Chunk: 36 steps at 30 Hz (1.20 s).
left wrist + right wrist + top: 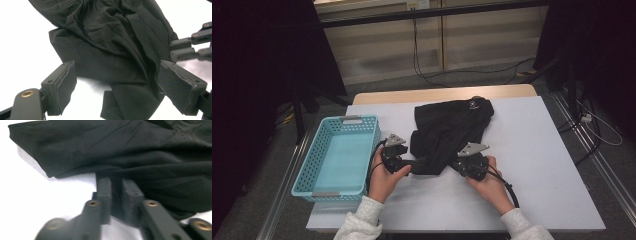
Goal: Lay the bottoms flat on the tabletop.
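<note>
A crumpled black garment [452, 130] lies in the middle of the white table [537, 150], with a small white logo at its far end. My left gripper [411, 166] is at its near left edge. In the left gripper view the garment's hem [112, 45] lies between the wide open jaws of the left gripper [117, 82], and neither pad presses on it. My right gripper [455, 164] is at the near right edge. In the right gripper view the right gripper [116, 187] is shut on a fold of the cloth [125, 152].
A light blue plastic basket [312, 165] stands on the table's left side with nothing in it. Bare white tabletop stretches to the right of the garment and in front of it. Cables run over the floor beyond the far edge.
</note>
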Each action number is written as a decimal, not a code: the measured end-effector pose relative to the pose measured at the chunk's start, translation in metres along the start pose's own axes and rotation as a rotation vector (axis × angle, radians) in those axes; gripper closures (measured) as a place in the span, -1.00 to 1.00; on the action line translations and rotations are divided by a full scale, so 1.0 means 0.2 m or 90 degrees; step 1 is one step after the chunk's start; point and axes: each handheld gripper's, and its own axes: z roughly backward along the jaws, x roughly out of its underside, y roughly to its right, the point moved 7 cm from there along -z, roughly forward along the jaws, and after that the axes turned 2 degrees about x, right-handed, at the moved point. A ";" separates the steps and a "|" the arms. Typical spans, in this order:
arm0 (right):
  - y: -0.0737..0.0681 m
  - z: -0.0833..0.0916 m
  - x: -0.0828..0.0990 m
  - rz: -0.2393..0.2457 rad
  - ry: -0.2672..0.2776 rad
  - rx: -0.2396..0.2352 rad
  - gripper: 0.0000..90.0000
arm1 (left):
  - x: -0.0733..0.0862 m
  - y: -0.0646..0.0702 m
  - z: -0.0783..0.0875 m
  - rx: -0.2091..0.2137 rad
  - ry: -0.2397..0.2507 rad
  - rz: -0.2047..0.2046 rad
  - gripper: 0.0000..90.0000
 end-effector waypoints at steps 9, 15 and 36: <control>0.12 0.09 0.07 -0.022 -0.006 0.000 1.00 | 0.01 0.00 0.00 -0.005 -0.002 0.000 -0.64; 0.04 0.09 0.02 -0.020 0.029 -0.031 0.57 | 0.01 -0.01 0.01 -0.007 -0.003 0.005 -0.64; -0.07 -0.05 -0.10 -0.100 0.029 -0.054 1.00 | 0.00 0.03 0.00 0.006 0.000 0.003 -0.64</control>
